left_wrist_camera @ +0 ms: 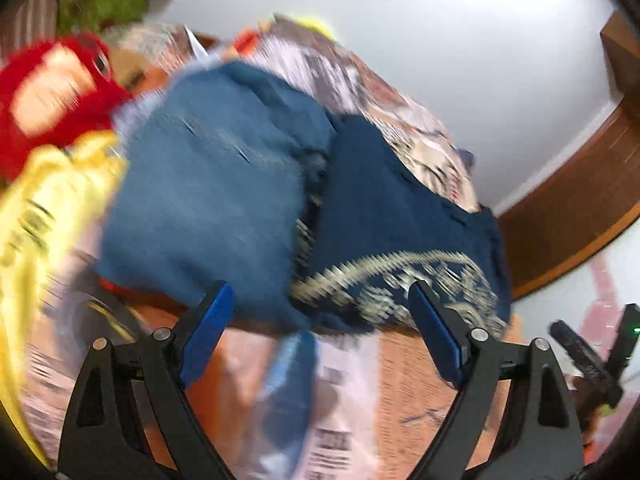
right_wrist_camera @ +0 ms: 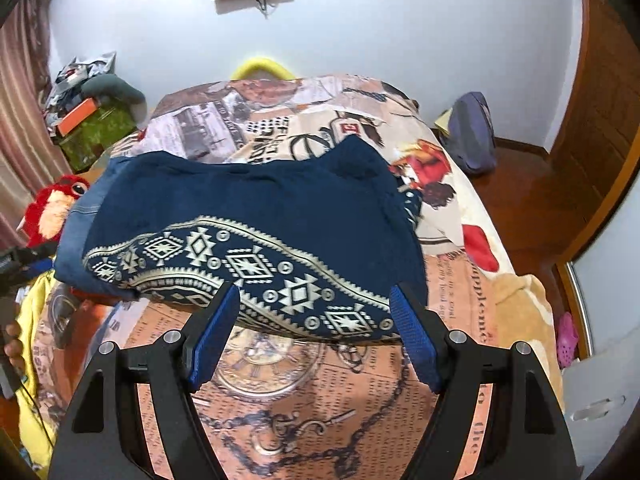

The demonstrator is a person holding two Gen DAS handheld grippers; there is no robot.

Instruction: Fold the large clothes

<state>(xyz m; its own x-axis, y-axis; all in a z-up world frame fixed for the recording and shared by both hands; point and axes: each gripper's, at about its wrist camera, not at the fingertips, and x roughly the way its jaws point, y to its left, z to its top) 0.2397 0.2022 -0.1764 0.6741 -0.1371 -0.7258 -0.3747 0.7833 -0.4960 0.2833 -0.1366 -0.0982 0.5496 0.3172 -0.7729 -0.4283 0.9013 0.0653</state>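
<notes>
Left view: left gripper [left_wrist_camera: 320, 304] spread, empty; jeans [left_wrist_camera: 208, 200] beside sweater [left_wrist_camera: 392, 208].
Right view: right gripper [right_wrist_camera: 314, 306] spread, empty; bedspread [right_wrist_camera: 460, 280] sharp.

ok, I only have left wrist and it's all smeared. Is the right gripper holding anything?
Observer: No. The right gripper is open with nothing between its pads. Its tips frame the near edge of the navy patterned garment.
Operator: Is that garment folded?
Observer: It looks compactly folded, with its left end lying on the denim piece. A bit of patterned trim pokes out at its right edge.
Operator: Anything on the floor right of the bed?
Observer: A purple-grey bag, by the wall.
</notes>
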